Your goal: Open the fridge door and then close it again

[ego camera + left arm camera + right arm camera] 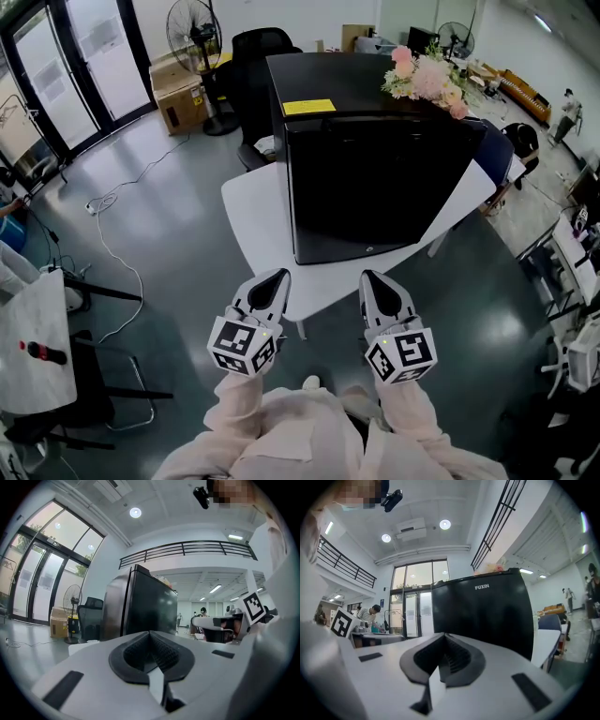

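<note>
Both left tongs (275,279) and right tongs (375,279) sit pressed together, empty. Fridge (375,178) door looks stiff, glossy and slippery, probably seal-held, so I'd hook a side edge.

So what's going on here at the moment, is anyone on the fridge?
A person stands facing a black fridge that sits on a white table, with a gripper in each hand. The left gripper and the right gripper both have their jaws closed with nothing between them. They are held level, short of the fridge, and touch nothing. The fridge door is shut, and a bunch of flowers lies on top.
</note>
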Motion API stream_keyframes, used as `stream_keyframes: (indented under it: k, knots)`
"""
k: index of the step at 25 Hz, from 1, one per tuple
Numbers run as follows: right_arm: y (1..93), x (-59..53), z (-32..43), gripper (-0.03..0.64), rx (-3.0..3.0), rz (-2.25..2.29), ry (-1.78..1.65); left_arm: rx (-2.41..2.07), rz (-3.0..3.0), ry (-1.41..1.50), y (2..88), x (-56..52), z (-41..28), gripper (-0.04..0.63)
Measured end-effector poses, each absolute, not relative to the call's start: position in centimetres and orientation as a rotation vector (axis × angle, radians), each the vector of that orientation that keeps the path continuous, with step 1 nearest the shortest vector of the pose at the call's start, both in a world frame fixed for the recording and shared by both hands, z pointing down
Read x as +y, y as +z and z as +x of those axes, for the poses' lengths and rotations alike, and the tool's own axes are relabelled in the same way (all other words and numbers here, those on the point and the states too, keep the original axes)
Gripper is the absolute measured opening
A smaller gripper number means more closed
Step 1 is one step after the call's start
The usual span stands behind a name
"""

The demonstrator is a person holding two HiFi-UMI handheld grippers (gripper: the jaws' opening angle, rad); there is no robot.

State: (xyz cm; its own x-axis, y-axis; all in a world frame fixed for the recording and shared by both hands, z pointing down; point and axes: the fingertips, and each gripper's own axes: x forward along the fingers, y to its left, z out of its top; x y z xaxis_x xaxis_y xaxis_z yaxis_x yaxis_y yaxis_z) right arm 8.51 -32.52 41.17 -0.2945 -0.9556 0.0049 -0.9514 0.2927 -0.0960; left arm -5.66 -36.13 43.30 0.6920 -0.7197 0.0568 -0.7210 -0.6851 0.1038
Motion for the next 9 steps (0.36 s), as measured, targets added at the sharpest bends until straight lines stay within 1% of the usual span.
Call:
stream_keyframes:
  k: [9]
  knots:
    - [41.35, -32.64, 8.58, 0.009, 2.5, -1.844, -0.115, -1.203, 2.763, 0.02, 43.84, -36.35, -5.6, 0.012]
